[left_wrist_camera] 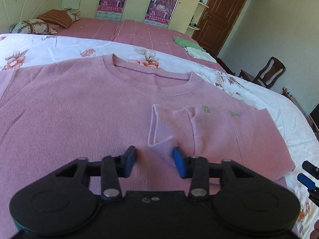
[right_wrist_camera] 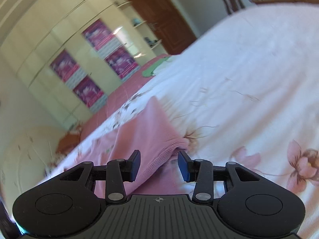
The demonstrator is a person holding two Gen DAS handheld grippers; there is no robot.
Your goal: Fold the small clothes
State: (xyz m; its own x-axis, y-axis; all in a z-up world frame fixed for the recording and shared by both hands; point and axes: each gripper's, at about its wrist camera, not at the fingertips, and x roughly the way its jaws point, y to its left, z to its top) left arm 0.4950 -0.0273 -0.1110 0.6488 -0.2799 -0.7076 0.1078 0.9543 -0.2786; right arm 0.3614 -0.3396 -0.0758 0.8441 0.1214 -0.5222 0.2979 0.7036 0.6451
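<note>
Closest in the left wrist view, the left gripper (left_wrist_camera: 154,162) hangs with its jaws apart over the front of a pink knit sweater (left_wrist_camera: 79,109), the blue pads straddling the cuff end of a sleeve (left_wrist_camera: 179,125) that lies folded across the chest; nothing is pinched. In the right wrist view, the right gripper (right_wrist_camera: 158,165) also stands open, with the sweater's ribbed hem corner (right_wrist_camera: 159,145) between its pads but apparently not clamped; that view is tilted and blurred, so contact is hard to judge.

The sweater lies flat, neckline away from the camera, on a white flowered sheet (left_wrist_camera: 49,47) spread over the bed (left_wrist_camera: 139,31). The knit looks soft, light and limp: it should drape and stretch rather than hold an edge, and a loose pinch may slip off. The thicker ribbed bands at cuff, hem and collar (left_wrist_camera: 151,77) seem the firmest places to grip.

Farther off, folded green and white clothes (left_wrist_camera: 189,45) sit near the bed's far edge, with pillows (left_wrist_camera: 39,23) at the headboard.
</note>
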